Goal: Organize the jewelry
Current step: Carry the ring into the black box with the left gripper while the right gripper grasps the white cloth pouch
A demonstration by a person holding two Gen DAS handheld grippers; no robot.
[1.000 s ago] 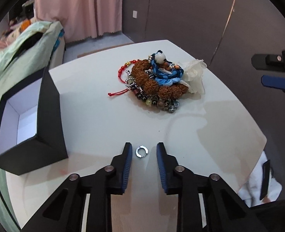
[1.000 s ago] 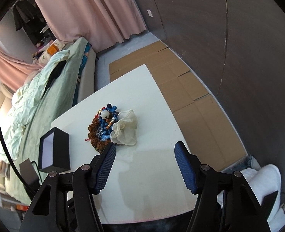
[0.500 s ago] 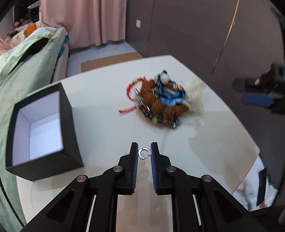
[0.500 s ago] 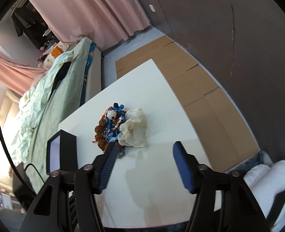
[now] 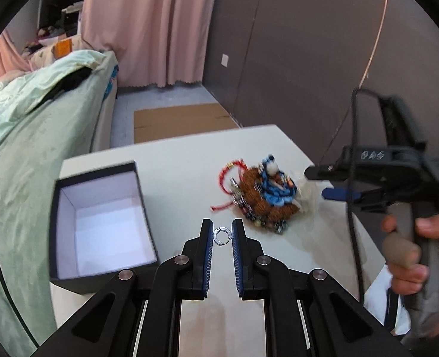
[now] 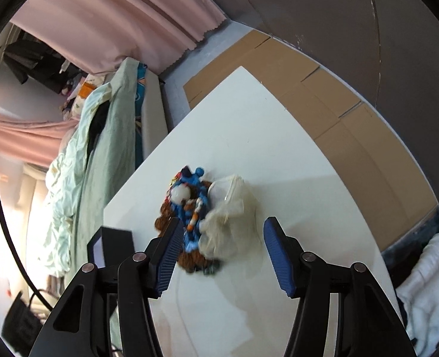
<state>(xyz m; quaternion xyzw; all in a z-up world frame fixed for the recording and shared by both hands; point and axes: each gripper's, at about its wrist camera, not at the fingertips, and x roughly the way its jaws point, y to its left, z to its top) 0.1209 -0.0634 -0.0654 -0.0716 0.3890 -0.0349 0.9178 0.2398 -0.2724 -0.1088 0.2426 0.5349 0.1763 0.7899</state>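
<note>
My left gripper is shut on a small silver ring and holds it above the white table. An open black box with a white inside stands to its left. A heap of jewelry, with brown beads, blue cord and red string, lies ahead to the right; it also shows in the right wrist view. My right gripper is open and empty, above the heap and a whitish pouch. It also shows in the left wrist view.
A bed with a pale green cover runs along the table's left side. Cardboard sheets lie on the floor beyond the table. A dark wall stands behind. The black box corner shows at the right wrist view's lower left.
My left gripper closed on the ring, lifted it off the table and swung left toward the box. My right gripper moved closer over the jewelry heap.
</note>
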